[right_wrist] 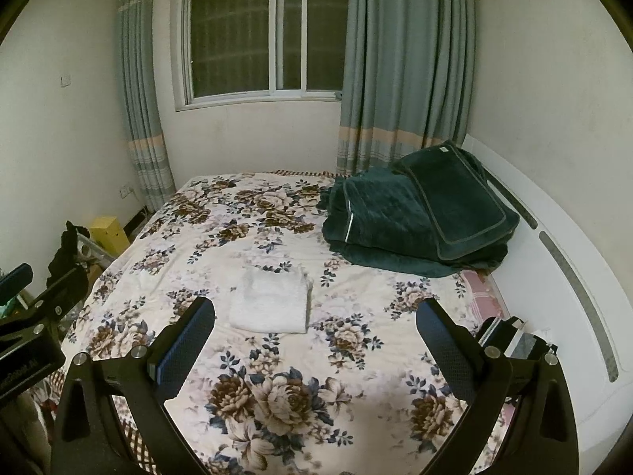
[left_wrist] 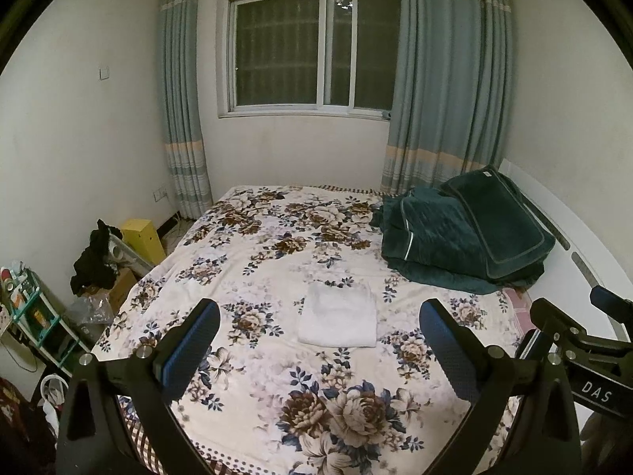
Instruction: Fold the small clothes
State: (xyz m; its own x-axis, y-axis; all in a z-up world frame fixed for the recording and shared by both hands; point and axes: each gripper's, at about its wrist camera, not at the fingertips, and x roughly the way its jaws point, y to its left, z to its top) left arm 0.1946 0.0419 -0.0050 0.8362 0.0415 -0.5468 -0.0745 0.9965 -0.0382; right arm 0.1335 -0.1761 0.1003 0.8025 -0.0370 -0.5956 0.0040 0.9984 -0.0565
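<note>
Left gripper (left_wrist: 319,312): fingers spread wide, nothing between the blue pads (left_wrist: 186,350), held up off the bed. Right gripper (right_wrist: 314,310): same, fingers released and apart, pads (right_wrist: 184,346) bare, also clear of the bedding. Each gripper showed at the edge of the other's view, the right one at the far right of the left wrist view with the letters "DAS" on its body, the left one at the far left of the right wrist view.

Ahead of both sets of fingers lay a white cloth (left_wrist: 338,318) (right_wrist: 273,303), folded into a neat rectangle, flat on the floral bedspread (left_wrist: 277,237) (right_wrist: 245,229). It sat roughly mid-bed, apart from both grippers and not touched by either. In the left wrist view it lay between the two fingers; in the right wrist view, nearer the left finger. A second pale bit of fabric seemed to lie to its left, too faint against the spread to make out.

Farther back on the right side of the bed, a dark green quilt (left_wrist: 431,237) (right_wrist: 379,221) was heaped, with a dark green pillow (left_wrist: 502,221) (right_wrist: 463,206) leaning on top of it. A white headboard (right_wrist: 554,237) ran along that side.

Behind the bed, a window (left_wrist: 312,47) (right_wrist: 261,35) showed dark outside, flanked by blue-grey curtains (left_wrist: 447,79) (right_wrist: 403,59). On the floor at the left, a yellow box (left_wrist: 142,237) (right_wrist: 108,229) stood beside a black garment (left_wrist: 95,257) draped over clutter.
</note>
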